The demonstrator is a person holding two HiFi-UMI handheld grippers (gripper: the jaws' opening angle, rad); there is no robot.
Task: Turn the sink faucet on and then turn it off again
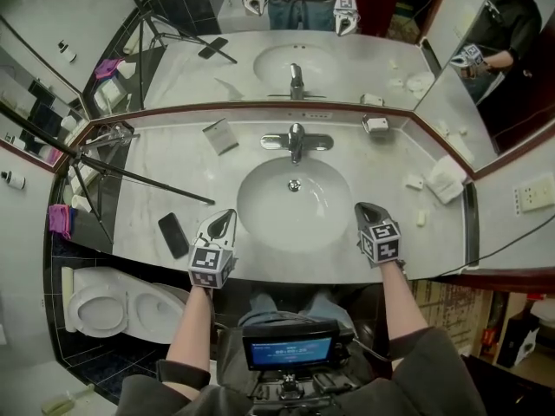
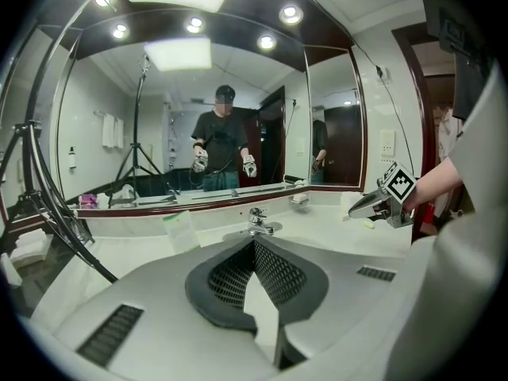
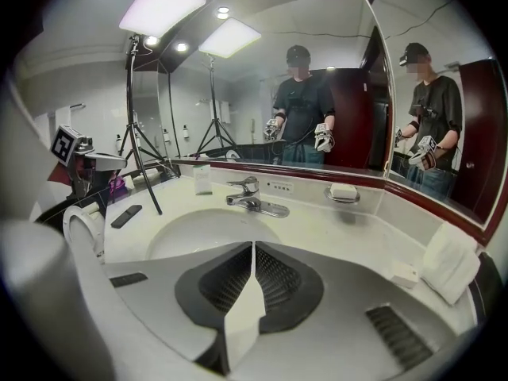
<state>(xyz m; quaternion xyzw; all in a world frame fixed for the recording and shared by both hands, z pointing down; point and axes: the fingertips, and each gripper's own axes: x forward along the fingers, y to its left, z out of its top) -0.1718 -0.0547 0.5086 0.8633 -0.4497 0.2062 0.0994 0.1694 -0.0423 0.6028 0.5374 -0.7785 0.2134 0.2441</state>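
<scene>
The left gripper (image 1: 225, 220) and right gripper (image 1: 364, 211) hover at the counter's (image 1: 156, 189) front edge, 1 each side of the basin (image 1: 293, 204), whose bowl lies clear between them. A phone (image 1: 173, 235) lies just left of the left one. Both grippers' jaws are closed and empty, well short of the chrome faucet (image 1: 296, 139) centred behind the basin.
</scene>
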